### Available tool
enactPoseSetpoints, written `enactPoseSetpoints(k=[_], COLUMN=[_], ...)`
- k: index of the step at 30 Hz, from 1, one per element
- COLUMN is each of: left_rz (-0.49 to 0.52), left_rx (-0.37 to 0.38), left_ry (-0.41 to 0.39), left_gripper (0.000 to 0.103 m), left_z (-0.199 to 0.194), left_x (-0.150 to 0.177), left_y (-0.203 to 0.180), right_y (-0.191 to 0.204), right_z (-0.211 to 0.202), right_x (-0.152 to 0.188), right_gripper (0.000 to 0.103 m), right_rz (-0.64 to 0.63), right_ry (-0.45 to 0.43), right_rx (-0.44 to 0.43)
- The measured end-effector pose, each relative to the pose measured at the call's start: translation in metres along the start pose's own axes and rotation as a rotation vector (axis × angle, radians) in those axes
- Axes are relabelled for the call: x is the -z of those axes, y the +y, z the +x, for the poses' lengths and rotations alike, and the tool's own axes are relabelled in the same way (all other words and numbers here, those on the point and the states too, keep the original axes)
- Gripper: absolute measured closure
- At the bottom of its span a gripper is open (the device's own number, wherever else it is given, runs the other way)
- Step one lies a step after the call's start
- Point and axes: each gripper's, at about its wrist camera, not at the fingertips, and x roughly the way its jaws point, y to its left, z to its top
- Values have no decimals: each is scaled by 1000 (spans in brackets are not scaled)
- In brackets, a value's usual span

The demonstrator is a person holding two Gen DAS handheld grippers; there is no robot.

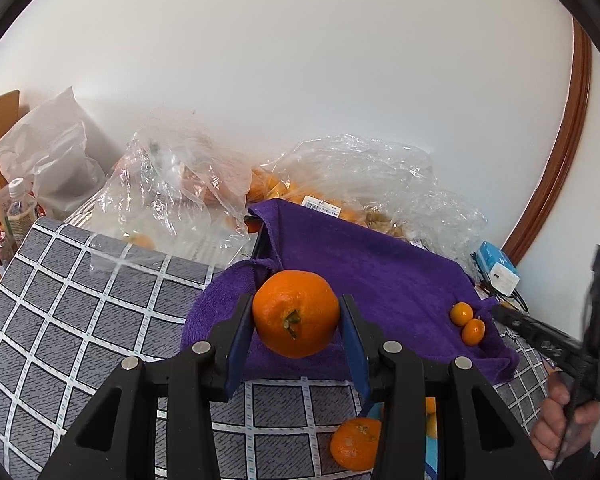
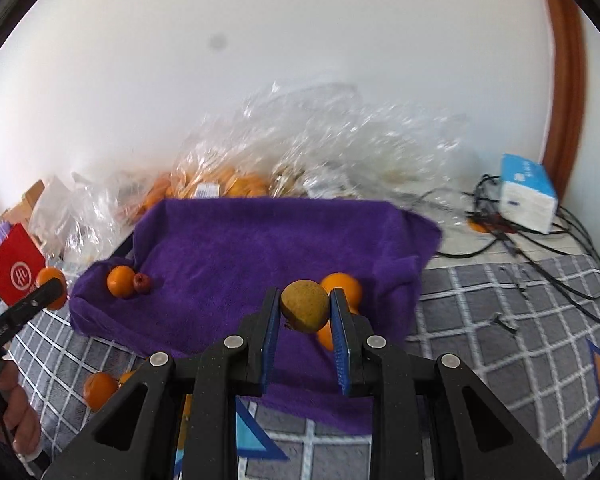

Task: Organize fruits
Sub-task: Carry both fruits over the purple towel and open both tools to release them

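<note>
Clear plastic bags against the wall hold orange fruit. The purple towel carries two kumquats. Raised above it, the left gripper clamps a mandarin; the right gripper pinches a brownish-yellow round fruit.

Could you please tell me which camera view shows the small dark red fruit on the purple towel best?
The right wrist view: the small dark red fruit sits unobstructed on the purple towel, touching a small orange. The left wrist view does not show it.
</note>
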Motion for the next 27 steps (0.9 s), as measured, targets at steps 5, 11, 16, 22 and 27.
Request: enactPoseSetpoints(k=[5,11,16,22,27], left_rz=[-12,-25,15,8,65], left_rx=[16,36,-12,32,20], left_ry=[13,49,63,119,180], left_gripper=[63,63,63,63,63], left_z=[2,8,12,16,37], left_x=[-1,1,6,-13,-22], left_y=[1,2,-4,-21,-46], right_y=[11,19,19,10,4], right_z=[31,44,43,25,6], right_x=[5,14,19,16,12], right_gripper=[78,78,77,62,57], right_rz=[-43,-93,-112,-85,-70], right_ry=[69,100,107,67,7], right_rx=[10,48,68,55,65])
